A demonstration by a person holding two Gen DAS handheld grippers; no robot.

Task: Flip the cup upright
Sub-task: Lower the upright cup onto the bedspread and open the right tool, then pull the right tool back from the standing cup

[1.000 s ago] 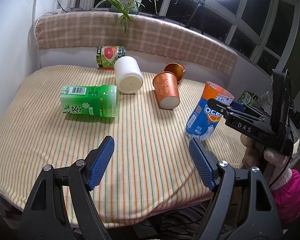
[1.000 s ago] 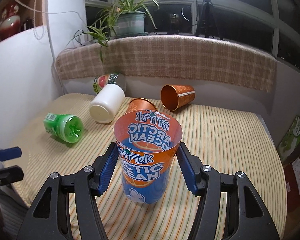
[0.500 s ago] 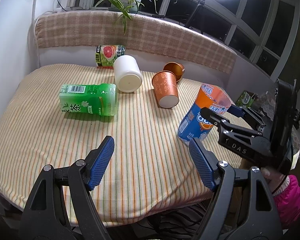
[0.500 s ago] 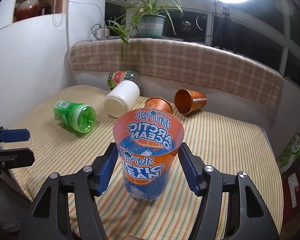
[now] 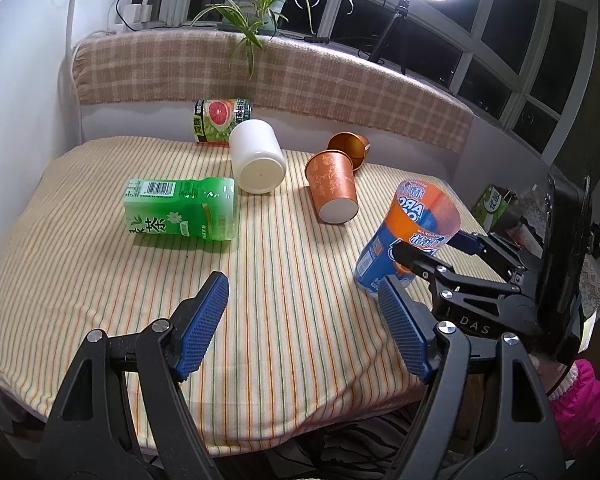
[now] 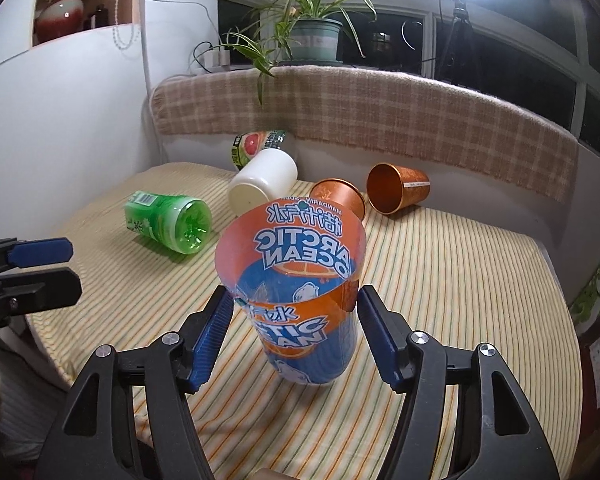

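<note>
The orange-and-blue Arctic Ocean cup (image 6: 300,292) stands mouth-up on the striped cloth, leaning slightly. My right gripper (image 6: 296,320) is shut on it, a blue pad on each side. In the left wrist view the cup (image 5: 408,236) is at the right with the right gripper (image 5: 440,252) around it. My left gripper (image 5: 304,320) is open and empty over the near part of the table, left of the cup.
On the striped table (image 5: 100,280) lie a green tea bottle (image 5: 180,208), a white cup (image 5: 258,156), two copper cups (image 5: 334,184) (image 5: 348,148) and a grapefruit can (image 5: 220,120). A padded ledge with a plant runs behind. The table's edge is near.
The right gripper has carried the cup left and nearer the table's middle, tipping it from leaning to nearly upright with its base on the cloth. The left gripper has stayed put.
</note>
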